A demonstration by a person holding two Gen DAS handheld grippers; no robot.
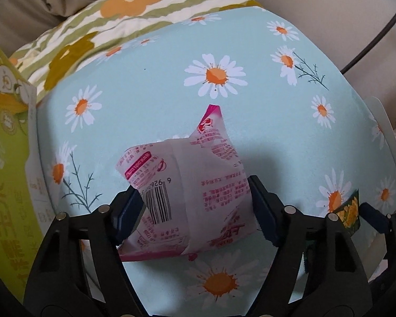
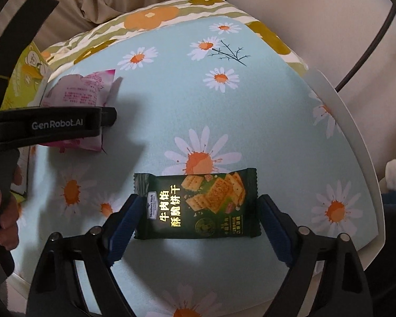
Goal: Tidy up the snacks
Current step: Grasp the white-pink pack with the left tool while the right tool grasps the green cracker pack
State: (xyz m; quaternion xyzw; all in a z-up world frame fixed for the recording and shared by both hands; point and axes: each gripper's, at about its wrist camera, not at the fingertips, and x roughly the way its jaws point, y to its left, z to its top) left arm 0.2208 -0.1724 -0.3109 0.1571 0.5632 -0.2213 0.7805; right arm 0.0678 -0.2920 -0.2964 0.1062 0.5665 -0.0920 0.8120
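Note:
A pink and white snack packet [image 1: 211, 174] lies on the light blue daisy cloth [image 1: 158, 92]. My left gripper [image 1: 194, 189] points down over it, and both blue pads press on its sides near the barcode. The right wrist view shows that packet [image 2: 81, 89] behind the left gripper's black body [image 2: 66, 124]. A dark green cracker packet [image 2: 198, 203] lies flat between the fingers of my right gripper [image 2: 199, 199]. Those pads stand just off its short ends, so this gripper is open. A corner of the green packet [image 1: 349, 211] also shows at the left wrist view's right edge.
A yellow-green carton [image 1: 5, 132] stands at the cloth's left edge. A white board edge [image 2: 356, 132] runs along the right side. A striped cloth with orange flowers [image 1: 118, 26] lies behind, and a black cable [image 1: 377, 34] crosses the far right. A person's hand [image 2: 2, 211] grips the left handle.

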